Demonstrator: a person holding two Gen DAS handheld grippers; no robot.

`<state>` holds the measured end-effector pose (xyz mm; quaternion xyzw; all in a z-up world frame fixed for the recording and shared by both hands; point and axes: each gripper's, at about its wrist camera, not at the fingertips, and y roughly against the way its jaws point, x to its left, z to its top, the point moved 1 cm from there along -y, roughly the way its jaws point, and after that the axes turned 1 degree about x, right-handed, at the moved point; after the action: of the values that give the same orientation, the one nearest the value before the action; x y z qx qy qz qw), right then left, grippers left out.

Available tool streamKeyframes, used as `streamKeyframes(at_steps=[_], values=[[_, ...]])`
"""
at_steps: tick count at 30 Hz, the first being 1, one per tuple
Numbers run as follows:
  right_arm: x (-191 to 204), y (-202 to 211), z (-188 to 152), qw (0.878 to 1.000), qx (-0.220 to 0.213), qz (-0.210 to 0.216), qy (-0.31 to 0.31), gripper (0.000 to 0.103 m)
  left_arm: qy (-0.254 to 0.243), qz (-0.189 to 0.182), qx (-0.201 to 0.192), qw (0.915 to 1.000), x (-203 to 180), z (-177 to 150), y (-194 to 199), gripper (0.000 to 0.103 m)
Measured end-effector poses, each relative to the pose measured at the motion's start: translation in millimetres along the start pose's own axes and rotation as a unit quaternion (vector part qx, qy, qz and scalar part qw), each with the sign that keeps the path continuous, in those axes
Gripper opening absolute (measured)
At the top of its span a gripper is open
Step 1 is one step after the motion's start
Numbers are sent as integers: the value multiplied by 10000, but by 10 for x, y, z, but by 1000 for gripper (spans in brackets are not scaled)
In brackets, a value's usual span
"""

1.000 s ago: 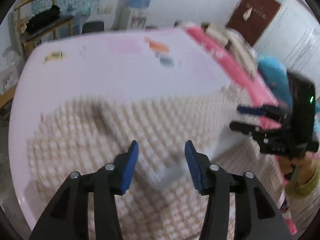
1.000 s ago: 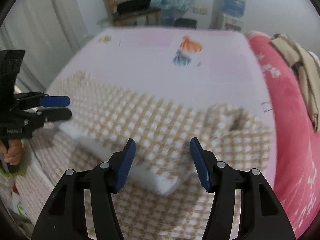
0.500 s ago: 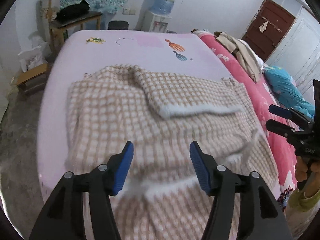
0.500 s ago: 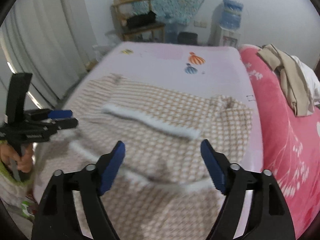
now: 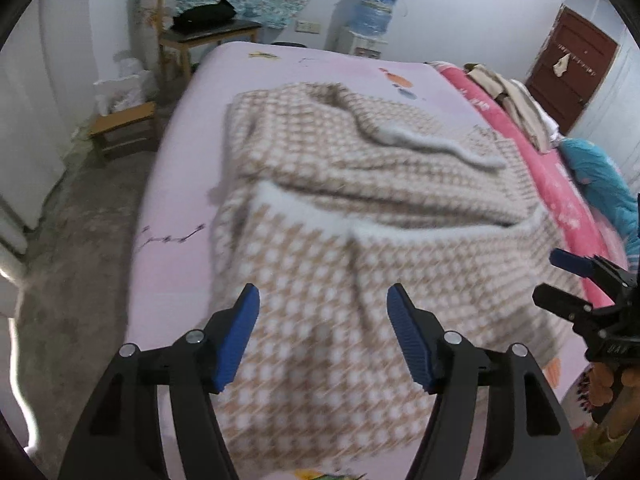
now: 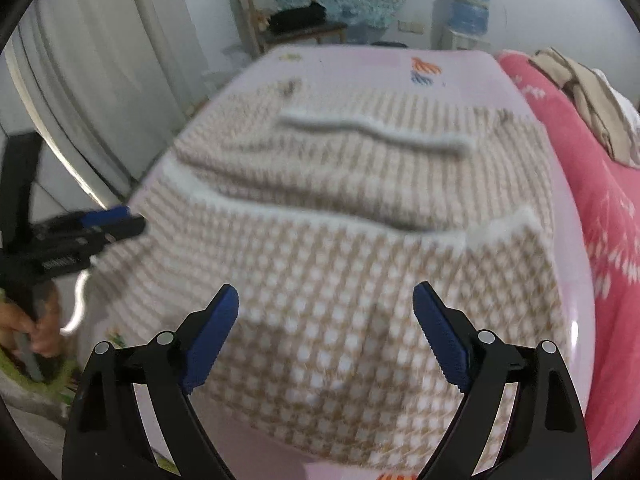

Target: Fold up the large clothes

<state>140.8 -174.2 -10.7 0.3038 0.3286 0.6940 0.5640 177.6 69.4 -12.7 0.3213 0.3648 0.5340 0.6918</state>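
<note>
A large beige-and-white checked fleece garment (image 5: 360, 216) (image 6: 352, 248) lies partly folded on a pink-sheeted bed (image 5: 176, 208), its white-edged far part laid over the near part. My left gripper (image 5: 322, 312) hovers above the garment's near edge, jaws opening, nothing between them. My right gripper (image 6: 326, 312) hangs over the same near edge, jaws opening wide and empty. In the left wrist view the right gripper (image 5: 560, 280) shows at the right edge; in the right wrist view the left gripper (image 6: 108, 222) shows at the left, a hand on its handle.
A pink quilt (image 6: 600, 208) with beige clothes (image 6: 588, 96) on it lies along the bed's right side. A wooden chair (image 5: 200, 36), a small stool (image 5: 124, 124) and a water dispenser (image 5: 374, 16) stand beyond the bed. Bare floor (image 5: 76, 240) lies left.
Both grippers pulled back toward the bed's near edge and their jaws widened. The white-edged fold that lay between the fingers now rests farther off on the garment.
</note>
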Motion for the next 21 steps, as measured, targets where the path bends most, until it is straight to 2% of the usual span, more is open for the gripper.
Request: streamKeyframes(at_steps=[4,5,9,13,17,21], values=[[1,-185,-163,9998,177,-133,5,87,127,58,-22,9999,120,-103,11,65],[-25,-214,-188,9998,183,-100,-69,90,159,74,-42,9998,148,-125,15,65],[-193,-266,-236,9977,257,248,-570,92,196,40,-244,9995,188,-173,65,65],[-187,-259,-249,9978,236,229,-575,93,205,-112,-334,9992,214,-180,70,64],[-186,-265,-242,9976,276,253,-578,95,214,-263,-476,9983,230,-104,31,55],[-200,-277,-223,9976,335,242,-552,95,310,-261,-550,9977,314,24,-76,47]])
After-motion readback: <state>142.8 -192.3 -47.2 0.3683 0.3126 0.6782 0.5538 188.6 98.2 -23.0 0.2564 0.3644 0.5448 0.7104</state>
